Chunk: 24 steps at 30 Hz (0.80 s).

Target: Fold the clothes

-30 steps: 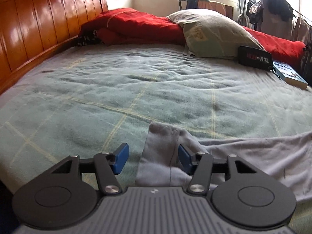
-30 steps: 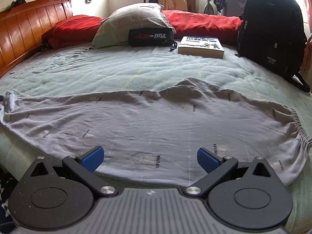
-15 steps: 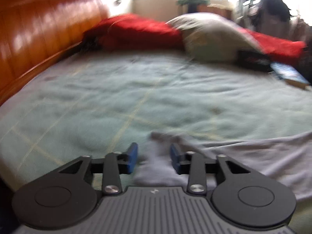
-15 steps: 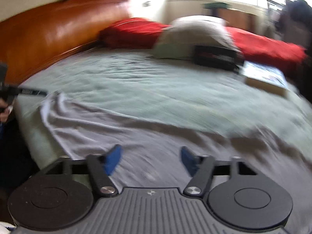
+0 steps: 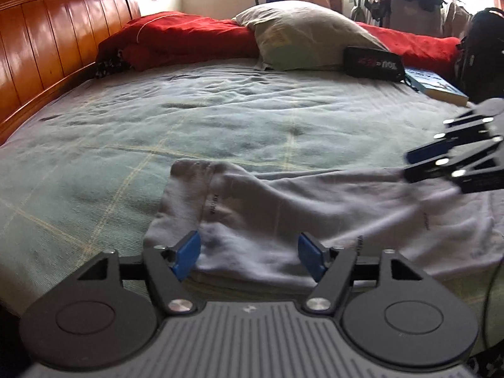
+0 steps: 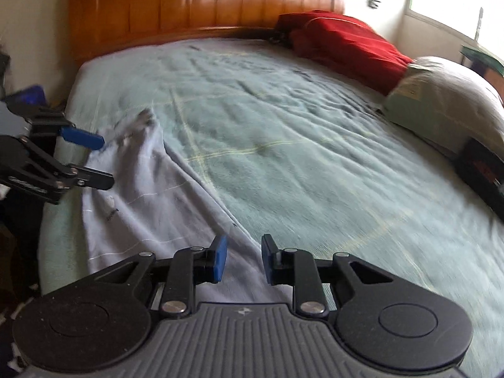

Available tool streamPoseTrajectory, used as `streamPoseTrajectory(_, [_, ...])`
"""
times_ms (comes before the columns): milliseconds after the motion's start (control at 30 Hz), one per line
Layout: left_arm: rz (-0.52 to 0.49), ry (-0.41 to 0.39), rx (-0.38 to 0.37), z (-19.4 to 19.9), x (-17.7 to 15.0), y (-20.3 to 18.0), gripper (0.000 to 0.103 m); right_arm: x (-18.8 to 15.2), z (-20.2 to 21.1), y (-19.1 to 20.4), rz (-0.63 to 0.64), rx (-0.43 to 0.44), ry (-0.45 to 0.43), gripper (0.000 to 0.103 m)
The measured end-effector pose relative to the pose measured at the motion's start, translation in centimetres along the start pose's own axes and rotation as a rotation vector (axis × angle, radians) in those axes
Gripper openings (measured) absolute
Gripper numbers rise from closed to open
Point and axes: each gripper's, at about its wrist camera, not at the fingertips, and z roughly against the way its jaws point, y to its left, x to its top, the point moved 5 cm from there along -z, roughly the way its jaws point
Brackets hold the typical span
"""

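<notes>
A pale grey garment (image 5: pixel 283 208) lies spread along the near edge of the green bed cover (image 5: pixel 220 116). My left gripper (image 5: pixel 249 256) sits low over its left end. Its jaws are opening, the cloth lies between the blue pads, and they do not press it. In the right wrist view the garment (image 6: pixel 151 208) runs away to the left, where the left gripper (image 6: pixel 94 159) shows. My right gripper (image 6: pixel 244 258) is over the garment's far edge. Its jaws are closing with a gap left and a cloth ridge in it. It also shows in the left wrist view as the right gripper (image 5: pixel 409 165).
A wooden headboard (image 5: pixel 47 47) lines the left side. A red blanket (image 5: pixel 176 37), a beige pillow (image 5: pixel 308 34), a black pouch (image 5: pixel 373 61), a book (image 5: pixel 438 86) and a black backpack (image 5: pixel 485 53) lie along the far side.
The right gripper swung left along the garment and rolled, so it now faces the headboard, and its jaws narrowed from wide. The left gripper's jaws narrowed, then widened over the garment's end.
</notes>
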Motion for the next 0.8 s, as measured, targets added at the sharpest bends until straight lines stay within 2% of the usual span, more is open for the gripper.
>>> streamPoseTrajectory(67, [0.001,-0.007,-0.003,0.0,-0.2,-0.1,0.070,0.0,-1.0,0.2,0.024,0.004,0.004,0.028])
streamPoseTrajectory(133, [0.007,-0.013,-0.004,0.0,-0.3,-0.1,0.070,-0.2,-1.1,0.4,0.037,-0.001,-0.004,0.020])
streamPoseTrajectory(167, [0.010,-0.016,-0.005,0.0,-0.3,-0.1,0.071,-0.3,-1.1,0.4,0.046,-0.007,-0.007,0.011])
streamPoseTrajectory(267, [0.010,-0.019,-0.008,-0.1,-0.3,0.0,0.073,-0.7,-0.8,1.0,0.095,-0.039,-0.016,0.003])
streamPoseTrajectory(433, [0.001,-0.013,-0.003,-0.1,-0.2,-0.3,0.074,-0.8,-0.3,0.6,0.086,-0.079,-0.041,0.001])
streamPoseTrajectory(533, [-0.006,-0.003,-0.007,0.1,-0.2,-0.4,0.074,-0.6,-0.3,-0.3,0.044,-0.080,-0.041,0.002])
streamPoseTrajectory(733, [-0.040,-0.006,-0.005,0.8,0.4,-0.5,0.075,-0.5,0.0,-0.1,0.061,-0.134,-0.018,0.003])
streamPoseTrajectory(767, [-0.049,-0.017,0.003,1.1,0.7,-0.4,0.076,-0.4,0.5,-0.1,0.049,-0.128,-0.023,0.003])
streamPoseTrajectory(800, [-0.053,-0.029,0.005,1.2,1.2,-0.2,0.076,-0.3,1.3,0.4,0.048,-0.084,-0.035,0.005])
